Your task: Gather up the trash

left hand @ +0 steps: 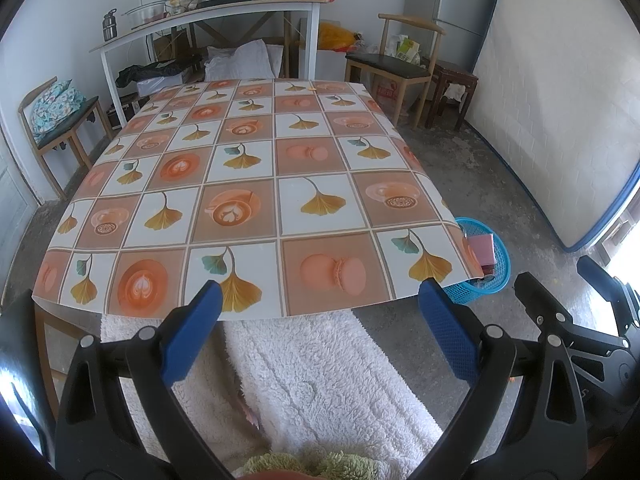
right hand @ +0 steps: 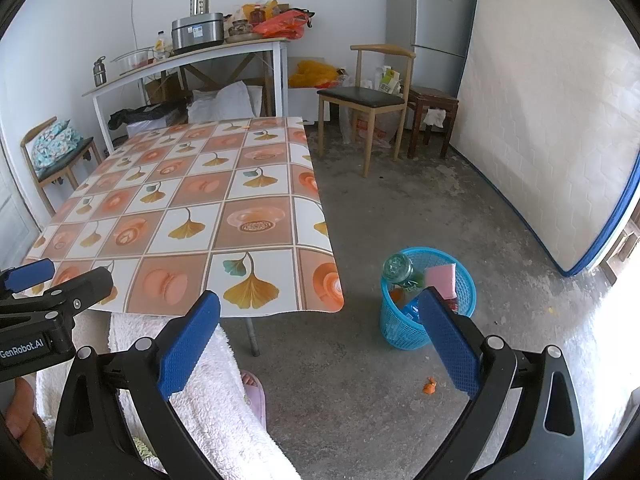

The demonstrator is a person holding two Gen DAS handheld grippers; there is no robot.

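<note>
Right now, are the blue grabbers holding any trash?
No. The left gripper and right gripper are both open and empty; the trash sits in the blue basket.

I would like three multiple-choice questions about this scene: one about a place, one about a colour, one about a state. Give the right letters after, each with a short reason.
1. Where does the trash basket stand?
A. on the table
B. on the floor beside the table's corner
C. on the wooden chair

2. What colour is the basket?
A. blue
B. red
C. white

3. What state is the right hand-held gripper in?
A. shut on a bottle
B. shut on nothing
C. open, holding nothing

Answers:
1 B: the basket sits on the bare concrete floor, next to the table.
2 A: its mesh wall is bright blue.
3 C: the fingers of the right hand-held gripper stand wide apart with only floor between them.
</note>
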